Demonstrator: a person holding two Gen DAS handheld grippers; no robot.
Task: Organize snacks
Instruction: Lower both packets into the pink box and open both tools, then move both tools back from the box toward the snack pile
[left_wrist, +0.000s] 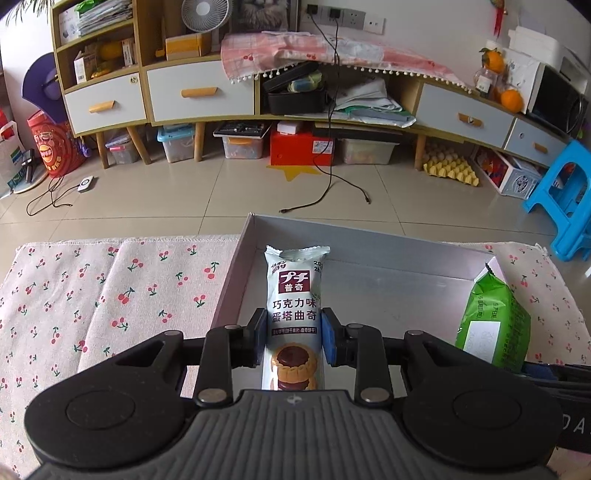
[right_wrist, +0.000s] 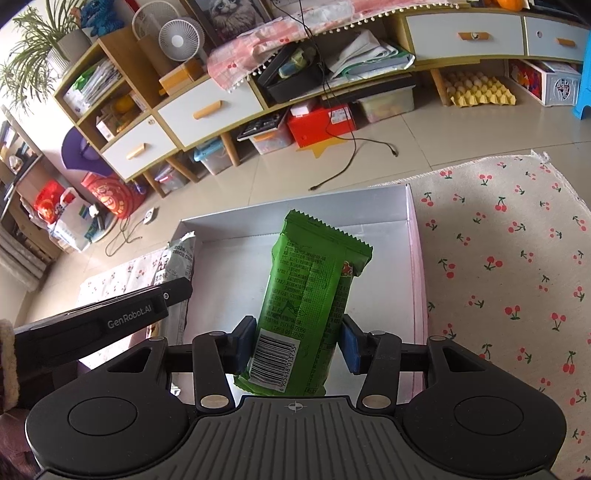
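Over box (left_wrist: 236, 280) | left gripper (left_wrist: 294, 336) grips cookie pack (left_wrist: 294, 291) | right gripper (right_wrist: 297, 343) grips green pack (right_wrist: 306, 295)

Grey box (right_wrist: 408, 221) floor bare between white cookie pack (left_wrist: 293, 314) by its left wall and green snack pack (right_wrist: 310, 295) toward its right wall, left gripper (left_wrist: 293, 336) body crowding the box's left side, cherry cloth (right_wrist: 498, 258) open right of the box

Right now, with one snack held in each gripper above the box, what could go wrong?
1. The left gripper and right gripper are close over the same box; they may collide.
2. The white cookie pack is gripped low, so its long upper part may tip.
3. The green pack is tilted and might land across the box.
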